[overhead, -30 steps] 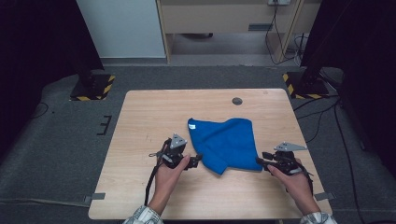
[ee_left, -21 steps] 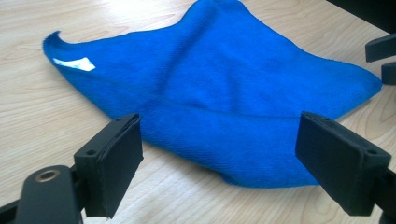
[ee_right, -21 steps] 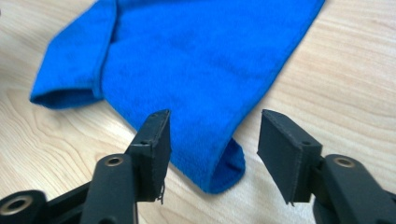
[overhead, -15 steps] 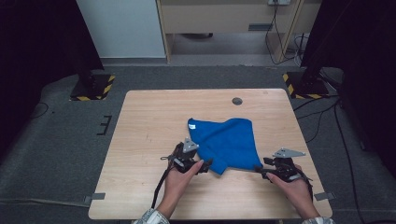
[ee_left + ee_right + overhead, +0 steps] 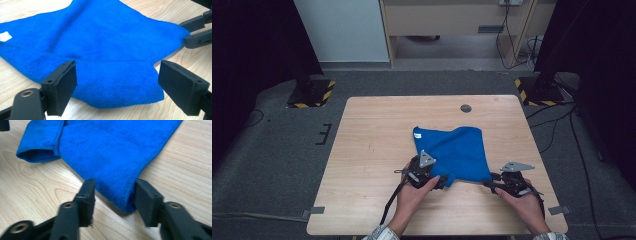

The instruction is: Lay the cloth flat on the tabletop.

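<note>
Both grippers at the near edge of the blue cloth

The left gripper (image 5: 117, 85) has slid in along the counter (image 5: 372, 130) to the cloth (image 5: 457, 150)'s folded near corner, jaws wide apart around it. The right gripper (image 5: 113, 195) has just been closing on the other near corner, not yet pinching; lifting looks next.

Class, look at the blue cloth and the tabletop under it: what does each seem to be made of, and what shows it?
Blue cloth: probably microfibre or terry, matte; fine looped pile, soft rolled fold. Tabletop: pale wood or wood-look laminate, smooth, slight sheen; visible grain lines, which of the two is unclear.
</note>
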Action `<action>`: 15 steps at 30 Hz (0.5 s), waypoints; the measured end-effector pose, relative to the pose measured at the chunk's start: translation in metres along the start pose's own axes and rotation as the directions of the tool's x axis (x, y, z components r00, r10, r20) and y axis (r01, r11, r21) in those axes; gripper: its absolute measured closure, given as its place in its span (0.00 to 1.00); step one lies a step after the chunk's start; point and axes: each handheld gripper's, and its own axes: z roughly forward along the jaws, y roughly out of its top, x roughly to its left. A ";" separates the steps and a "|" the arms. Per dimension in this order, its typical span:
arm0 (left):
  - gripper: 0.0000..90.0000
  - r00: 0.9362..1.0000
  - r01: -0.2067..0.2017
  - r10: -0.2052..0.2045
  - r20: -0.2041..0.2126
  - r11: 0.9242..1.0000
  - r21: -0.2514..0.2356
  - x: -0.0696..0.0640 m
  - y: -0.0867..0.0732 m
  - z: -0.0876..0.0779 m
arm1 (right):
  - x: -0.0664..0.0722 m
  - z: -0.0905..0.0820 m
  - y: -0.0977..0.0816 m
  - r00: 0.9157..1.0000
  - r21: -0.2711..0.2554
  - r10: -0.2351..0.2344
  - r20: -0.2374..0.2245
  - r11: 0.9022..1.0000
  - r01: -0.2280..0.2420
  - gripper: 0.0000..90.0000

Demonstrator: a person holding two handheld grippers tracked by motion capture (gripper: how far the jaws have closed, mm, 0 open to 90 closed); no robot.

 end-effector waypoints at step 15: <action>0.18 0.998 -0.056 0.055 0.015 0.998 0.036 -0.015 0.001 0.013 | 0.008 0.002 0.009 0.999 -0.033 -0.020 -0.028 0.999 0.019 0.92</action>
